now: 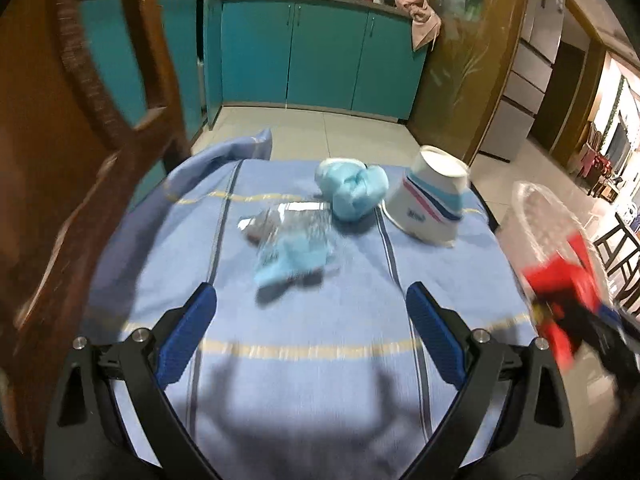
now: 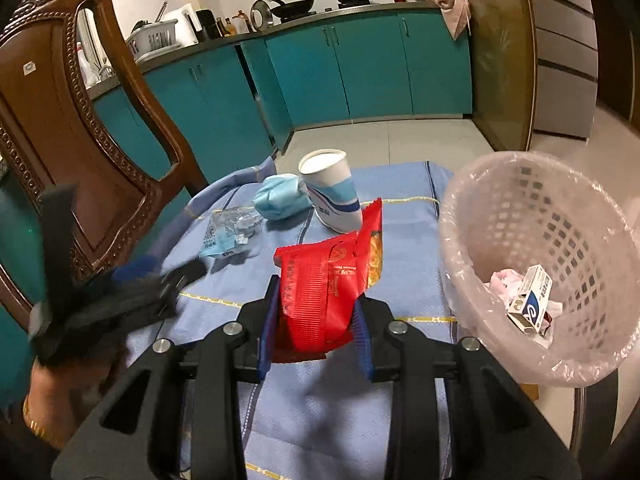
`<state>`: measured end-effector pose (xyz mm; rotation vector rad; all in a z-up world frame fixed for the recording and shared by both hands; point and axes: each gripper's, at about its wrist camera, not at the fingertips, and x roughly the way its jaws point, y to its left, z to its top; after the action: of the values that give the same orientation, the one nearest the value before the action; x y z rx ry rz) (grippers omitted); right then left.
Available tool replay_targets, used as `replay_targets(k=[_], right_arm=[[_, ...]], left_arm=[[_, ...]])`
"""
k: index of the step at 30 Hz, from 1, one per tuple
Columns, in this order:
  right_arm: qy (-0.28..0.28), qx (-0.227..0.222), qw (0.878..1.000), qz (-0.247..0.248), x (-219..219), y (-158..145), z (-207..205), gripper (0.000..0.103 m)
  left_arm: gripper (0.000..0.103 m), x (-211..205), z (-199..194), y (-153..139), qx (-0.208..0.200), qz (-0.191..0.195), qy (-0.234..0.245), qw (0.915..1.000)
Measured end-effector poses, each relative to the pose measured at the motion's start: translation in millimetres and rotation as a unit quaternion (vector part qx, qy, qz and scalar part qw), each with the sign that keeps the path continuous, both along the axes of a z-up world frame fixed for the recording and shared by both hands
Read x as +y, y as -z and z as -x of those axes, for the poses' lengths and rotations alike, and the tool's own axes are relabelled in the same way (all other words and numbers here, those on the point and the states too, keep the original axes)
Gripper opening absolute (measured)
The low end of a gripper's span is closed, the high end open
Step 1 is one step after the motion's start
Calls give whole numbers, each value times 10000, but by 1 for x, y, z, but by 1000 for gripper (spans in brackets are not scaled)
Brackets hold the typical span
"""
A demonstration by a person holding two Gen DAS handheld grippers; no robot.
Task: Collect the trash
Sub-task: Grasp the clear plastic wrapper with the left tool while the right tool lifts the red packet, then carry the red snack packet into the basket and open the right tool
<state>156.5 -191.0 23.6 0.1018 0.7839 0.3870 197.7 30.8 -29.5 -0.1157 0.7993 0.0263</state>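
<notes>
Red wrapper [image 2: 320, 292]: sitting pinched between the jaws of the right gripper [image 2: 316, 320], raised above the bench, just left of the basket.
Right gripper: pointing forward over the cloth.
Left gripper [image 1: 312, 336]: hovering low with jaws spread wide, holding nothing.
Trash on bench: crumpled blue mask [image 1: 352, 192], clear packet [image 1: 288, 236] and overturned paper cup [image 1: 428, 196] lying on the blue striped cloth [image 1: 320, 360].
Basket [image 2: 536, 216]: lined with plastic, holding a small box [image 2: 532, 300].
Room: teal cabinets [image 2: 360, 68] and carved wooden chair [image 2: 68, 128] standing behind.
</notes>
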Motion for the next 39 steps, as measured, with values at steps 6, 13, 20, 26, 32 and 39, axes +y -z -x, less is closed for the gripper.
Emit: replay_targets(k=[6,13,20,26,32,39], right_arm=[[-108,107,9999,-79,-1,1,-3,33],[-175,136,9997,-104,-2,3,-4,33],[-273,-37,9996,-66,3,-5,10,33],[-392,-275,9987,-169,4,-10,48,33],[-269,-427,9987,-16,3,-7,71,33],[-211,-456,9986,166,11,-3,74,33]], left_arm=[[84,4,-51,26,426,-195,-206,9987],[46,10,-42,32,519,93,-95,9986],[46,1,29,8,188,39,177,9997],[46,-12,111,-17,-263,-207,434,9985],[46,-8,132,-22,-385,-26,400,9985],[46,-3,133,-18,-358,52,397,9986]])
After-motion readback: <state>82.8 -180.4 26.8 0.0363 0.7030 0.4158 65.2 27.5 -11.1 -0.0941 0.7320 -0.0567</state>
